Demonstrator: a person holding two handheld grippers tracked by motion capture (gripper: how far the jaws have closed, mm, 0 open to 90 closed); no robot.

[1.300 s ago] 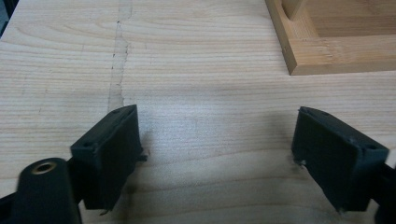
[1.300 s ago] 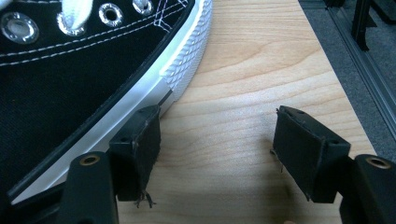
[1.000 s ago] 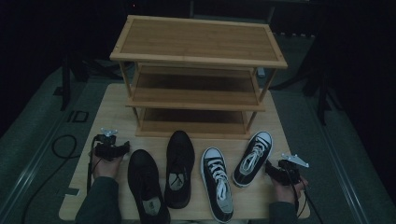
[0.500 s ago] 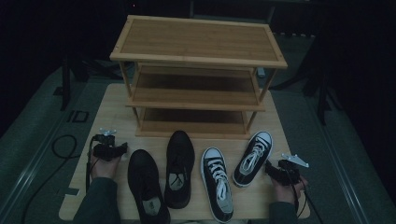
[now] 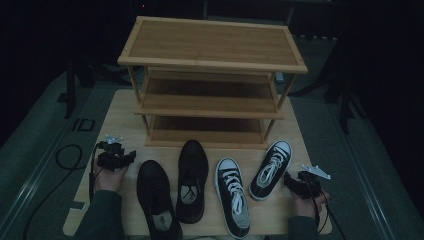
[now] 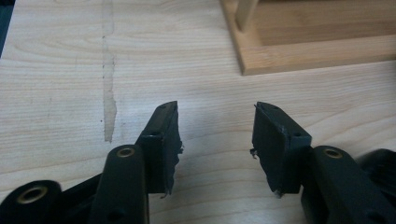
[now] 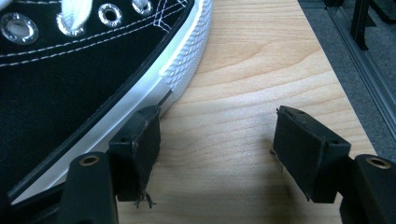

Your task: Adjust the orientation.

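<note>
Black rubber pads on my left gripper [image 6: 215, 140] stand wide apart, with nothing between them except the bare pale wood of the table [image 6: 70, 70]. The jaws have just been closing a little, but they are empty. In the left gripper view a long pale scratch runs down the wood at the left of the frame, and the bottom corner of the bamboo shoe rack [image 6: 299, 51] is at the upper right.

My right gripper [image 7: 217, 154] is also wide open and holds nothing. In the right gripper view its left pad [image 7: 140, 149] is just beside the white sole of the black canvas sneaker [image 7: 70, 79], which takes the upper left of that frame; I cannot tell if it touches.

In the high view my left gripper [image 5: 116, 158] is at the lower left and my right gripper [image 5: 305, 182] at the lower right. Between them four shoes lie in a row: a black leather shoe [image 5: 157, 200], a second black leather shoe [image 5: 191, 177], a second canvas sneaker [image 5: 232, 195], and the sneaker next to my right gripper [image 5: 270, 170]. The three-shelf rack [image 5: 212, 60] stands behind them in the middle of the frame. Around the table the room is very dark, with grey floor and a cable [image 5: 65, 157] at the left.

Compared with one second ago, my left gripper sits slightly higher in the frame. The right gripper and the shoes have not moved.
</note>
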